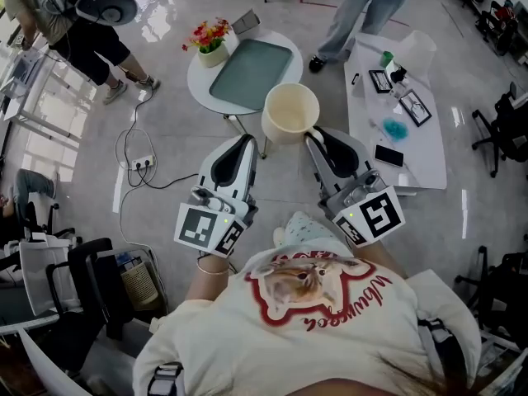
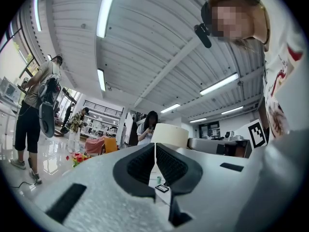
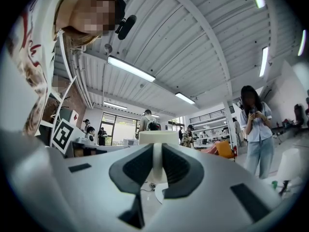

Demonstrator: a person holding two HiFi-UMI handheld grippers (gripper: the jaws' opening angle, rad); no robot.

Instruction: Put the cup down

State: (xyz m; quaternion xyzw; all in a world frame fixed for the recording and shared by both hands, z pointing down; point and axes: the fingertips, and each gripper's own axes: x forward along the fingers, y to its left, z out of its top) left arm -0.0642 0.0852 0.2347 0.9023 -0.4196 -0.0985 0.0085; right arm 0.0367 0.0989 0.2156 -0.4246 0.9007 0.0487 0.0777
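My head camera looks steeply down over the shoulders onto the floor (image 1: 165, 151) and round table (image 1: 196, 79). Cameras on the left gripper (image 1: 249, 139) and right gripper (image 1: 311, 137) sit close behind their jaws, tilted up toward the ceiling (image 2: 145, 42) — all three views share the cup (image 1: 290, 112).

Flowers (image 1: 209, 35) and tray (image 1: 252, 73) on round table (image 1: 198, 79)

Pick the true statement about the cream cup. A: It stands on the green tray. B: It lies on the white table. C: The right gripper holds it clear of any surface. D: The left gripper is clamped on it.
C: the right gripper is shut on the cup by its handle, and the cup hangs over the floor, short of the green tray; the left gripper is shut on nothing.
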